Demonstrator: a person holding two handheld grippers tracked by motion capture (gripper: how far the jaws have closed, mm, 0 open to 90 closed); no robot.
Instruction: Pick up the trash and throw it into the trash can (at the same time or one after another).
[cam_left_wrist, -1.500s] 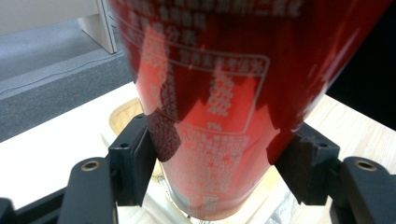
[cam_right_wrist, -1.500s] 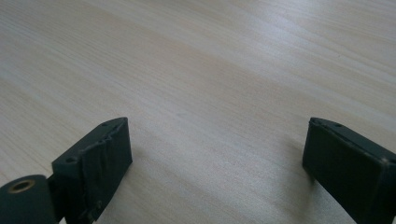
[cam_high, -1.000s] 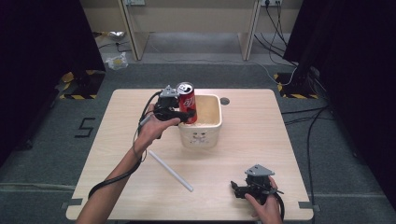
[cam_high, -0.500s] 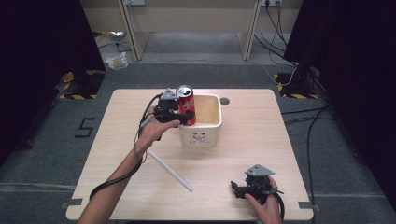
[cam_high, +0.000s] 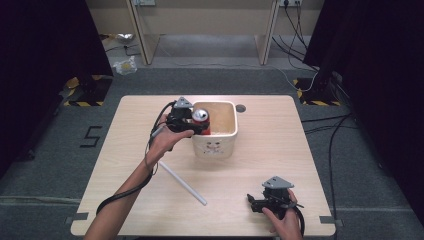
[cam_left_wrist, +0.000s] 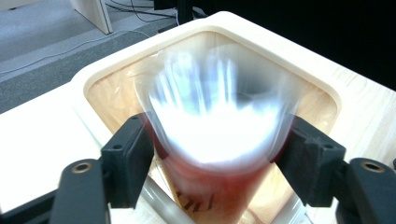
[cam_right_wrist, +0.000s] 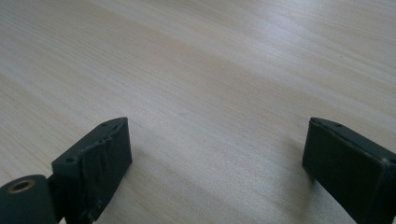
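Left edge of the table (cam_high: 120, 150): the person's left forearm comes up from six o'clock toward the middle. A white stick (cam_high: 183, 183) lies loose on the wood at about seven o'clock of the tub.

Left gripper (cam_high: 192, 124) sits at nine o'clock of the cream tub (cam_high: 215, 145), reaching over its rim. Its jaws have just been opening; the red can (cam_high: 201, 120) is between them, upright, in the tub's left part. In the left gripper view the can (cam_left_wrist: 219, 140) is smeared by blur, so I cannot tell if the pads (cam_left_wrist: 128, 163) touch it; they stand just beside its sides.

Right gripper (cam_high: 257, 202) low on the table at five o'clock of the tub, well apart from it. Jaws spread wide, bare wood between.
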